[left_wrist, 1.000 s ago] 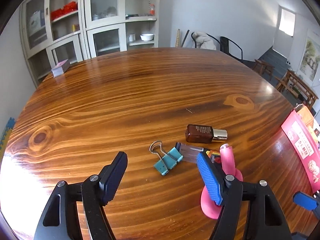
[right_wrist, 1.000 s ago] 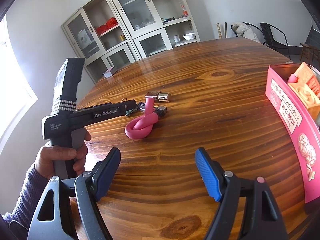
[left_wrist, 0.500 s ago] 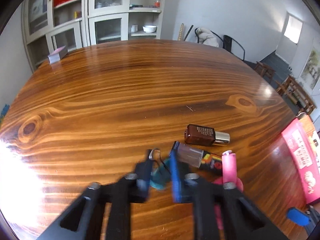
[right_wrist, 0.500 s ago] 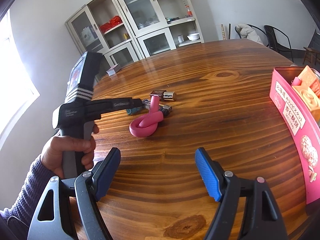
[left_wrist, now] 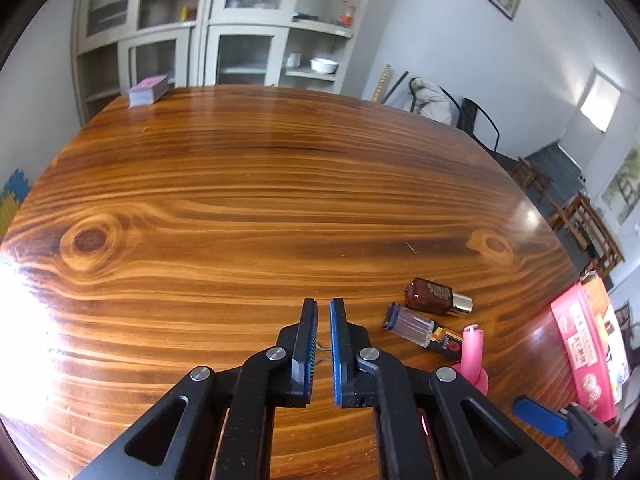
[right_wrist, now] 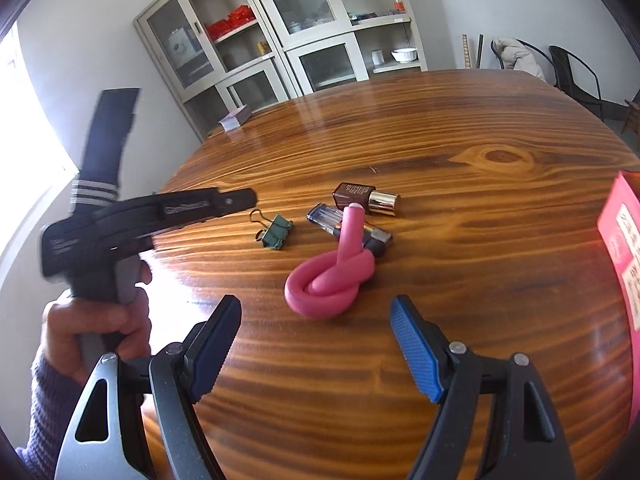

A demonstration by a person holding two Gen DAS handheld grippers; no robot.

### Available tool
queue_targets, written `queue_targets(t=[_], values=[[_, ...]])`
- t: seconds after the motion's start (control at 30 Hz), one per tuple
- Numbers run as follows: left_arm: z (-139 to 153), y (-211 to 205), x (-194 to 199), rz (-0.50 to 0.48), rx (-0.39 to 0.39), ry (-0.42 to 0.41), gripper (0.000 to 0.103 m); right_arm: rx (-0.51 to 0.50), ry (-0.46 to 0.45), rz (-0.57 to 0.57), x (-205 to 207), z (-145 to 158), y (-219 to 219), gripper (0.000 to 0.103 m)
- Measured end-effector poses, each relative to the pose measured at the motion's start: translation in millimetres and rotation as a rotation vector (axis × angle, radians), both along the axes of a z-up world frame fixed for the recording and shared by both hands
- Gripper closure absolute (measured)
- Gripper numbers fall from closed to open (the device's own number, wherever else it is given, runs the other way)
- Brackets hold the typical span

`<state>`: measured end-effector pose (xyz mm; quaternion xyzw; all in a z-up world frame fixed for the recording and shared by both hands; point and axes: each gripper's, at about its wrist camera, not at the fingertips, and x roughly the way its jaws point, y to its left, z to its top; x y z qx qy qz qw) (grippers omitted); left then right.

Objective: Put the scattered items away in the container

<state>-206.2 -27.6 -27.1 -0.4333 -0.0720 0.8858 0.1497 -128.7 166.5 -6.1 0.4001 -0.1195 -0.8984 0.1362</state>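
Across the wooden desk (right_wrist: 440, 140), the left gripper (left_wrist: 323, 302) has snapped together beside the binder clip (right_wrist: 276, 232), apparently without lifting it, so that grasp likely needs redoing; the right gripper (right_wrist: 316, 305) stays apart.

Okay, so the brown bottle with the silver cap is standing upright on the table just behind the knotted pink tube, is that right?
Not quite. The brown bottle is lying on its side, not standing upright, with its silver cap pointing to the right; the right wrist view shows this plainly. The rest holds: it is on the table just behind the knotted pink tube.
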Motion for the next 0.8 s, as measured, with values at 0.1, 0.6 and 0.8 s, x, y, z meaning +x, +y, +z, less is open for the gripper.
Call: queue_targets(t=[0.1,0.6,0.8], values=[[0,-7,-3,0.009,0.019,-0.012,0.096,0.002,-0.029,0.001,-15,-6,-4,0.023],[13,23,28,-0.063,-0.146,0.154,0.006,0.103,-0.042,-0.012,4,-16,12,0.042],[-9,44,29,-0.099,-0.255,0.149,0.007,0.066,0.004,-0.023,33,-8,24,0.042]])
